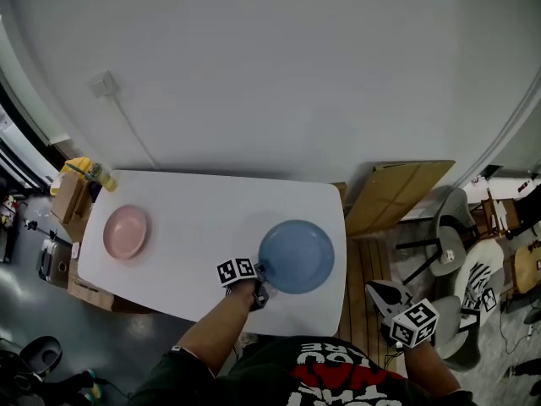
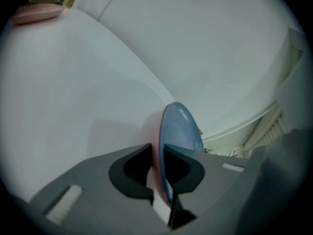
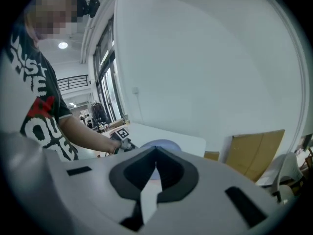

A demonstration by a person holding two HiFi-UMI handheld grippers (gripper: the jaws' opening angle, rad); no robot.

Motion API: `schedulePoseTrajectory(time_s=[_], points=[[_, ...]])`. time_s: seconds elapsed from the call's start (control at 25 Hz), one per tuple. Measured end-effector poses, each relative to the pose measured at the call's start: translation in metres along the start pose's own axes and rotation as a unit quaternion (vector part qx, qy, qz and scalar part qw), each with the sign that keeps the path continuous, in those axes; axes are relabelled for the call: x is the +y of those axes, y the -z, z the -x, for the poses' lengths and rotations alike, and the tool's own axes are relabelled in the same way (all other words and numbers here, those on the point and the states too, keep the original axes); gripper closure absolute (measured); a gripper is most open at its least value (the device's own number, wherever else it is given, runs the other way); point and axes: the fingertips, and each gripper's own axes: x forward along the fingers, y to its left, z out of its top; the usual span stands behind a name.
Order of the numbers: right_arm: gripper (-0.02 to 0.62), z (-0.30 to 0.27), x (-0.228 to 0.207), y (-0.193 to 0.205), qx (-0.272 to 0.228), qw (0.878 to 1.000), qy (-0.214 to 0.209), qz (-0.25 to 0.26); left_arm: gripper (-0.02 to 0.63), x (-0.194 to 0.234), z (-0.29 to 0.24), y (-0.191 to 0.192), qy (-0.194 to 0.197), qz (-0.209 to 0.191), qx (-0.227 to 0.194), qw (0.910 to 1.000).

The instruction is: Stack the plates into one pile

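The person's left forearm reaches over the white table's [image 1: 194,218] near edge, the left gripper [image 1: 260,277] angled down and pinching the near rim of the blue plate [image 1: 297,256]. The pink plate [image 1: 125,232] lies well apart at the table's left end. The right gripper [image 1: 390,301] is held off the table's right side, its jaws pressed together on nothing.

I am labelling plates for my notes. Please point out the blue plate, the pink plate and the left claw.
blue plate [image 1: 297,259]: head view, its centre.
pink plate [image 1: 125,232]: head view, its centre.
left claw [image 2: 157,148]: left gripper view, midway between its tips.
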Motion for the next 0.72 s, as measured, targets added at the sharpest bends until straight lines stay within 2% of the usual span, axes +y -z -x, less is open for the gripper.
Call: schedulePoseTrajectory(time_s=[0.2,0.36,0.52,0.72], points=[[0.594,-0.069,0.026,-0.045,-0.012,0.997,-0.065,0.044,0.557,0.033,0.065,-0.050,-0.002,0.047,-0.074,0.9961],[0.594,-0.137,0.075,-0.077,-0.016,0.989,-0.125,0.077,0.557,0.084,0.139,-0.098,-0.018,0.086,-0.146,0.9854],[0.594,-0.205,0.139,-0.097,-0.012,0.976,-0.189,0.112,0.557,0.156,0.222,-0.139,-0.046,0.135,-0.223,0.9643],[0.594,-0.278,0.222,-0.121,-0.006,0.958,-0.246,0.147,0.557,0.258,0.326,-0.179,-0.090,0.197,-0.309,0.9260]])
